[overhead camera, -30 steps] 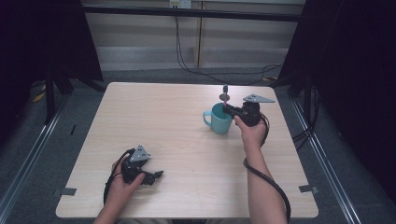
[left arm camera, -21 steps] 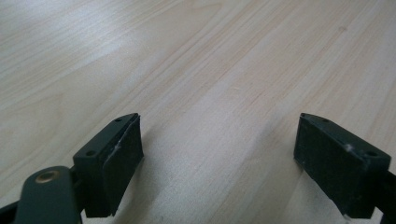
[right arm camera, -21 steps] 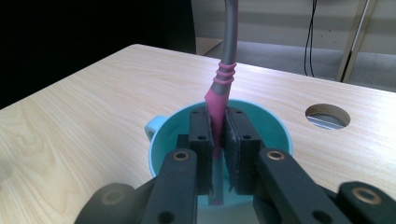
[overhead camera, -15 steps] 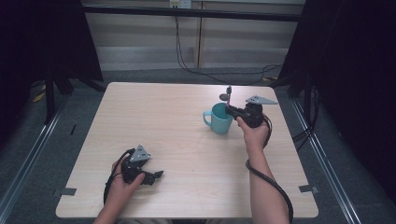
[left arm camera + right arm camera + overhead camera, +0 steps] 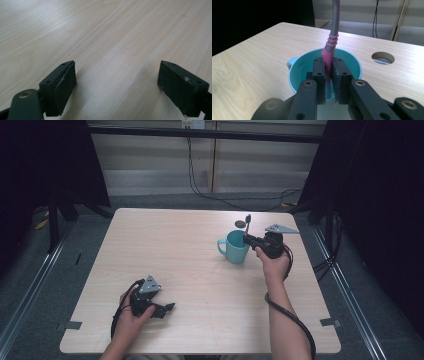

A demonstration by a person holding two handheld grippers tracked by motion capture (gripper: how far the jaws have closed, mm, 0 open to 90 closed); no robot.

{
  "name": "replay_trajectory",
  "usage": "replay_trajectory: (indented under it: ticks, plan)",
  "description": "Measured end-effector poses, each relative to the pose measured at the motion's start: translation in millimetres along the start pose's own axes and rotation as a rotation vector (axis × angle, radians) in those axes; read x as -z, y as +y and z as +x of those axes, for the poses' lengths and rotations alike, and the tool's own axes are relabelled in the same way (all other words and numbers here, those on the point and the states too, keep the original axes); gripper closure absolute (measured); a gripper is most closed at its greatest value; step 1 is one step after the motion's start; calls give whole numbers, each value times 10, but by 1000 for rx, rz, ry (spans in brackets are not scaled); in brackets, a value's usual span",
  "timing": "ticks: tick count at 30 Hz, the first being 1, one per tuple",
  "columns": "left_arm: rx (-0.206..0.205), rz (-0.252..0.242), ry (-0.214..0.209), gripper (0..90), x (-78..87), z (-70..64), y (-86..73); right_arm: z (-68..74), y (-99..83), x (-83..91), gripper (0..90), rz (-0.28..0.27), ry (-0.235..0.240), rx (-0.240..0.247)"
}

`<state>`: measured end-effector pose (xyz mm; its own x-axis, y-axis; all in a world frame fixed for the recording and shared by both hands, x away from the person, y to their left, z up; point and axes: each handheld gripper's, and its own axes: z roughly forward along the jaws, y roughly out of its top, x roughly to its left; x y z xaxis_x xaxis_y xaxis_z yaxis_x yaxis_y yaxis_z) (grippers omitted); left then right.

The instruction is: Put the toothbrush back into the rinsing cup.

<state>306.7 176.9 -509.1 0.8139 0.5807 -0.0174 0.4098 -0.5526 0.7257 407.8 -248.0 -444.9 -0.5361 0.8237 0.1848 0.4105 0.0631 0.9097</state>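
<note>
Pink rubber fills my right gripper: both jaws are clamped tight on the pink grip of a utensil whose grey shaft rises nearly upright, long axis vertical, top end pointing up out of the right gripper view. It stands over the mouth of the teal mug, handle toward the table's left. My left gripper rests spread wide on the wooden table, holding nothing.

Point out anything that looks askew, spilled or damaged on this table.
Nothing spilled or damaged. The right claw pinches a pink-and-grey utensil upright over the teal mug; the left claw rests open on the table.
</note>
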Motion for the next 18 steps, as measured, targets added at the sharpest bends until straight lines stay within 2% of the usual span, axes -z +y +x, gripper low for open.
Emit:
replay_trajectory:
  ticks: [18]
  plan:
    - [0,0,5,151,1,0,1,-34,-24,108,788,-9,-15,-8]
